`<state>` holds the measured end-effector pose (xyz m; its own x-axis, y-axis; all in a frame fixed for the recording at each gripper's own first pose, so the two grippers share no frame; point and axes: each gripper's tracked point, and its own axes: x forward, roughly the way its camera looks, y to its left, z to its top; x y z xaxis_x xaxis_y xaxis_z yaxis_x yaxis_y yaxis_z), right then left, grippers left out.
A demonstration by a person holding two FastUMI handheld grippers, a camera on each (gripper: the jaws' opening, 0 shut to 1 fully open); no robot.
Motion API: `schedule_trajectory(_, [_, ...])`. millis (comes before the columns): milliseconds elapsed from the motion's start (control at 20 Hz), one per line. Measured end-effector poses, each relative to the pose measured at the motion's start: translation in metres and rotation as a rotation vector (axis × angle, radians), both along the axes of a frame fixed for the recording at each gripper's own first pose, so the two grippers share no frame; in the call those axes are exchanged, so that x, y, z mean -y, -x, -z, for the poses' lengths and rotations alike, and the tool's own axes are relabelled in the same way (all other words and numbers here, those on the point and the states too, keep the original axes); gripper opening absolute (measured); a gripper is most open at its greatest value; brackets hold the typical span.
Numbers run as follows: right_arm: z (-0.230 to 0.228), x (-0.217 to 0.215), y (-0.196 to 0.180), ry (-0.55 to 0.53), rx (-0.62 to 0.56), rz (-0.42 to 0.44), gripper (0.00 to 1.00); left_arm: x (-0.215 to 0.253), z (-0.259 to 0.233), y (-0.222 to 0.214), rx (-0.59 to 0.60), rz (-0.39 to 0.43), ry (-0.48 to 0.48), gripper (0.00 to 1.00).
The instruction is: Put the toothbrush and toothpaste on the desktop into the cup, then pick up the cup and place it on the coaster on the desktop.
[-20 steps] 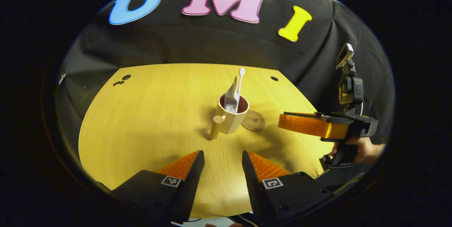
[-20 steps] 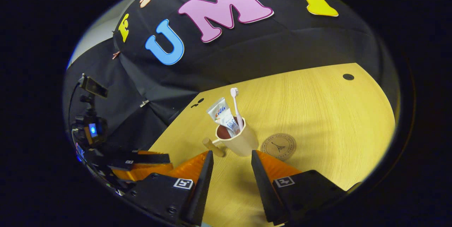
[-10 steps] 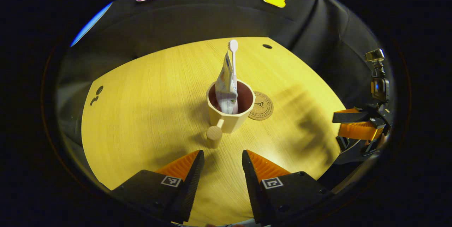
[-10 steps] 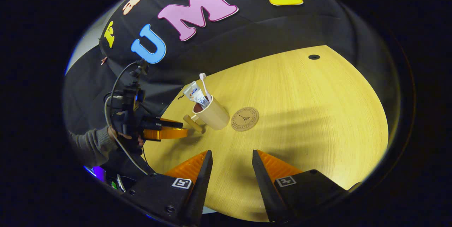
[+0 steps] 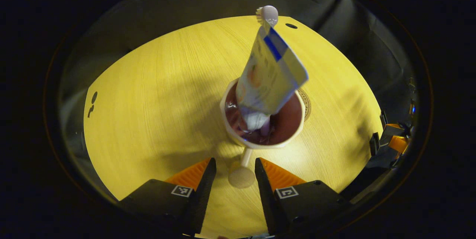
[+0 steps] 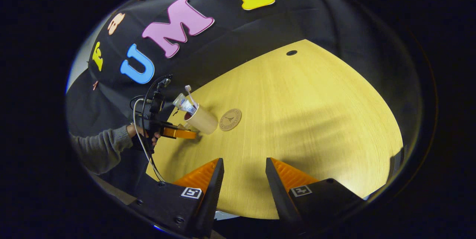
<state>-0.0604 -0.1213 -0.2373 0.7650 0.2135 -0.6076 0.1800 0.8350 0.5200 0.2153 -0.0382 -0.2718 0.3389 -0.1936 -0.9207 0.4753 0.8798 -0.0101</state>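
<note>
— Beige cup (image 5: 262, 120), toothpaste (image 5: 269, 73) and toothbrush (image 5: 267, 14) both standing in it, sits mid-desk just beside the coaster (image 6: 230, 119).
— What changed?
— A second ago the left gripper (image 5: 232, 168) was well back; now the cup's knob handle (image 5: 241, 175) lies between its spread jaws — not yet pinched.
— And the right gripper (image 6: 243, 170)?
— Withdrawn toward the near edge, jaws spread, empty. Only lifting onto the coaster remains, I'd say.

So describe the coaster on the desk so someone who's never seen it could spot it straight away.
Start at the round yellow wooden table. Near its far left side stands a beige cup holding a toothpaste tube. The coaster lies just right of it: a flat brown disc with a small dark emblem in the middle.
</note>
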Motion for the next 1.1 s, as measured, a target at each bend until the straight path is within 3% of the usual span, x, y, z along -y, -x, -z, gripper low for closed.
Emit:
schedule_trajectory(250, [-0.001,0.019,0.007,-0.011,0.005,0.059,0.71,0.005,0.008,-0.009,-0.054,0.058,-0.069,0.64])
schedule_trajectory(300, [0.000,0.022,0.010,-0.014,0.004,0.065,0.71,0.008,0.009,-0.008,-0.062,0.074,-0.076,0.67])
schedule_trajectory(400, [0.000,0.025,0.012,-0.020,0.002,0.078,0.71,0.015,0.007,-0.011,-0.052,0.091,-0.070,0.58])
schedule_trajectory(550, [-0.001,0.033,0.016,-0.026,0.002,0.099,0.71,0.017,0.010,-0.014,-0.028,0.073,-0.082,0.33])
schedule_trajectory(650, [-0.001,0.037,0.018,-0.028,0.001,0.107,0.71,0.018,0.009,-0.013,-0.019,0.079,-0.075,0.36])
schedule_trajectory(700, [-0.001,0.037,0.018,-0.030,0.000,0.108,0.71,0.018,0.009,-0.012,-0.020,0.072,-0.071,0.31])
schedule_trajectory(1100, [0.011,0.042,0.012,-0.051,0.005,0.099,0.71,0.044,-0.015,-0.008,0.021,0.104,-0.017,0.30])
